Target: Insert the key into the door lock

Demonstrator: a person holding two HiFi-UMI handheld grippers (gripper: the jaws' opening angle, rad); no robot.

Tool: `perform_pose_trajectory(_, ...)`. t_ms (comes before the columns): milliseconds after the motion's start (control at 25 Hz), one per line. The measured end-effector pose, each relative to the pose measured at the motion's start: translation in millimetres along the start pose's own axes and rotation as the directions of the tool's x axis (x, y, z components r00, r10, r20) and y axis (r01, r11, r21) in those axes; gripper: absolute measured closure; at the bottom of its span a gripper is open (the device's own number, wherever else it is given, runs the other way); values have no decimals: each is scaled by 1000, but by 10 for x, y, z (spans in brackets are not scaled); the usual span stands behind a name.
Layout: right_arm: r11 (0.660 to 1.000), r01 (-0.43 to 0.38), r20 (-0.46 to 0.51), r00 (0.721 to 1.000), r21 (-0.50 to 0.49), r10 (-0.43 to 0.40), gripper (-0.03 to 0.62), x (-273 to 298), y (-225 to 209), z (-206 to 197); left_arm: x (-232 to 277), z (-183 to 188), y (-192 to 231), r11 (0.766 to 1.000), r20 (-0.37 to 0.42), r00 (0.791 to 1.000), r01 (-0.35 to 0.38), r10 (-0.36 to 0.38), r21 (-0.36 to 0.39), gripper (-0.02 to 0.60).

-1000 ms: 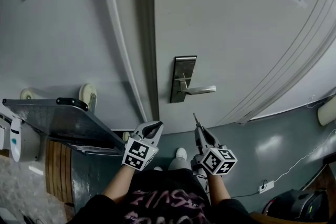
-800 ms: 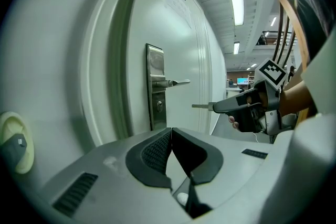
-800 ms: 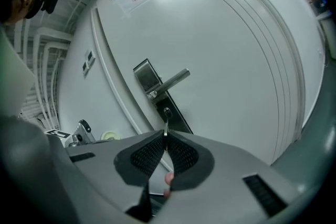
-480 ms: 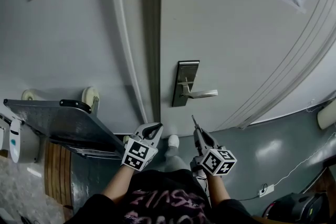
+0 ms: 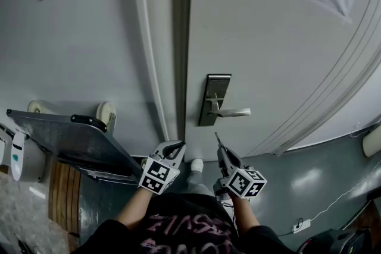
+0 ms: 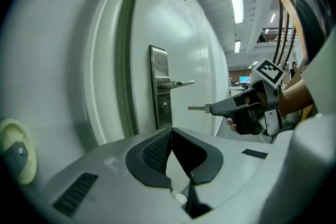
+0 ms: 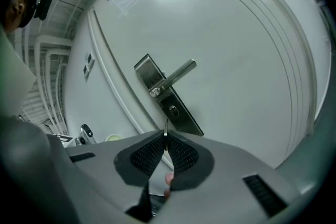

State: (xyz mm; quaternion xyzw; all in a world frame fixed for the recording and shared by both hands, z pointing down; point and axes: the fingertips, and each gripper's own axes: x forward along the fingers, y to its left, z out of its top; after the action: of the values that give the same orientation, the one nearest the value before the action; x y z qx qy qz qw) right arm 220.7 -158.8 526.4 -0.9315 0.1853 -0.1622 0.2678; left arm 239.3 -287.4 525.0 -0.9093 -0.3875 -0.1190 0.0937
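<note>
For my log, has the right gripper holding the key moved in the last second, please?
Yes: the right gripper and its thin metal key have drawn closer to the rectangular steel lock plate.

Key (image 7: 166,139): thin flat silver blade, clamped edge-on between my right fingers (image 7: 148,153), short tip sticking out past pads. Shank points up toward door, tilted slightly left in head view.

Door lock (image 5: 214,99): tall brushed-steel plate, upright, mounted near door's left edge. Lever handle (image 5: 233,112) horizontal, pointing away from that edge. Keyhole (image 7: 172,109): small round cylinder on plate just below lever.

Key tip lined up roughly with keyhole, clearly apart from it, below plate in head view. Not inserted.
</note>
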Motion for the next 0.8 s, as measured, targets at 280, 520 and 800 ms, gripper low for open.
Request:
perform_pose_trajectory(280,990,-30,19,999,136,28,514,265,-61,92,7,38,177,999,17,999,-34,34,-3,569)
perform_pose_trajectory(520,950,-64,62,997,305,47,514,462,-34,233,21,-22,211,1000,-15,999,-30,30,-7,569)
perform_pose_trajectory(800,899,-71,76,996,431,42,514,607,-102,225,67,-28,209,1000,-28,999,-23,23,-13,568)
